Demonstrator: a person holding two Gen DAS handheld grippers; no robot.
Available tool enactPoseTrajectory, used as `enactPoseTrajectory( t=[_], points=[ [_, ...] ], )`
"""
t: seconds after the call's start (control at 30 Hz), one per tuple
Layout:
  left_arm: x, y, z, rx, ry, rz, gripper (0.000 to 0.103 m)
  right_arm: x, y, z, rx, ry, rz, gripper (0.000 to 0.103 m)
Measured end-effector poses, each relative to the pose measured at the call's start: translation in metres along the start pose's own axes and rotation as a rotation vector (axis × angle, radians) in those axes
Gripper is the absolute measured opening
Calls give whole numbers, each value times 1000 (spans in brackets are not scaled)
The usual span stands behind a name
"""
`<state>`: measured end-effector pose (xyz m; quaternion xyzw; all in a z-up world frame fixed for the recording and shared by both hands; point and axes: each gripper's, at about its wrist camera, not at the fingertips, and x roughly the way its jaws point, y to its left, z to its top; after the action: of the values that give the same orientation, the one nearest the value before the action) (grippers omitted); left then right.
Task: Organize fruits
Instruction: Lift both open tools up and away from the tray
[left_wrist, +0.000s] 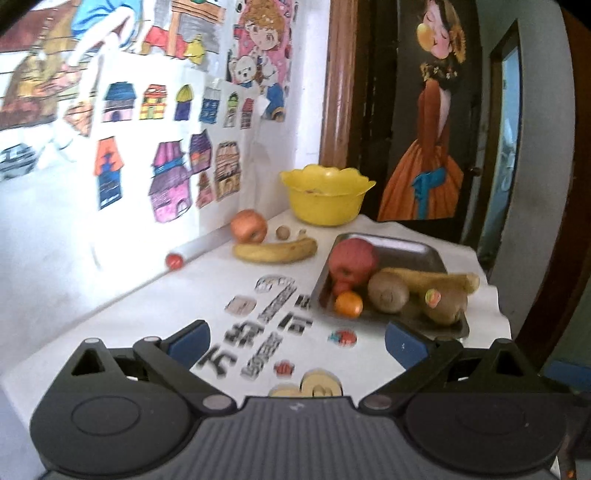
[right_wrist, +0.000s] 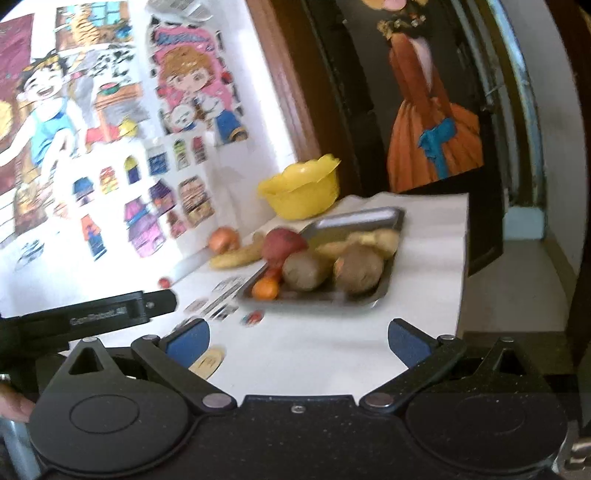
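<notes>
We hold our left gripper (left_wrist: 297, 341) low over the near part of the white table (left_wrist: 207, 280), level and pointing forward toward the fruit; its blue-padded fingers (left_wrist: 188, 341) stand wide apart with nothing between them. Our right gripper (right_wrist: 297, 341) sits at a similar height, also spread wide and empty, aimed across the table toward the metal tray (right_wrist: 384, 288). In the right wrist view the black body of the left gripper juts in from the left edge, just beside ours, and part of a hand (right_wrist: 14, 406) shows at the lower left.

The metal tray (left_wrist: 406, 251) lies on the right half of the table, ahead of both grippers and well clear of the fingers. In it we see a red apple (left_wrist: 352, 260) at the left, a small orange (left_wrist: 349, 303) at the near left corner touching the apple, a brown kiwi (left_wrist: 388, 293) beside the orange, a second kiwi (left_wrist: 447, 304) bearing a sticker to its right, and a pale long root-like piece (left_wrist: 432, 278) behind them.

Outside the tray, a banana (left_wrist: 275, 252) lies on the table to its left, with another apple (left_wrist: 248, 226) just behind it by the wall and a small round brown fruit (left_wrist: 283, 232) next to that. A yellow bowl (left_wrist: 327, 195) stands at the far end of the table, behind the tray. Colourful drawings (left_wrist: 166, 122) cover the wall on the left.
</notes>
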<state>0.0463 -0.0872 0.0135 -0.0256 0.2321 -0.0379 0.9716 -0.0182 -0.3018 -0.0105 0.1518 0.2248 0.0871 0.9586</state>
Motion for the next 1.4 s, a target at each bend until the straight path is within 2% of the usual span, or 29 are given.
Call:
enactPoseTrajectory(
  t=[0.17,0.43,0.6,0.8,1.13,1.4],
  points=[
    [-19,-9,-16,-45,16,62,102,-9,-1,-19,-24,39,70,102],
    [-29,-17,-33,-56,52,133,102,-15,-13,-22,16,45,135,102],
    [-34,-11,-34,-65,45,162,102,-25,0,-27,0,36,138,102],
    [-34,1,-38,-91,57,202,102,-31,13,-29,-1,23,213,102],
    [-23,24,-32,-163,46,207,102,-16,33,-13,-30,52,254,102],
    [-17,50,-21,-196,17,166,102,-15,64,-4,-100,57,213,103]
  ],
)
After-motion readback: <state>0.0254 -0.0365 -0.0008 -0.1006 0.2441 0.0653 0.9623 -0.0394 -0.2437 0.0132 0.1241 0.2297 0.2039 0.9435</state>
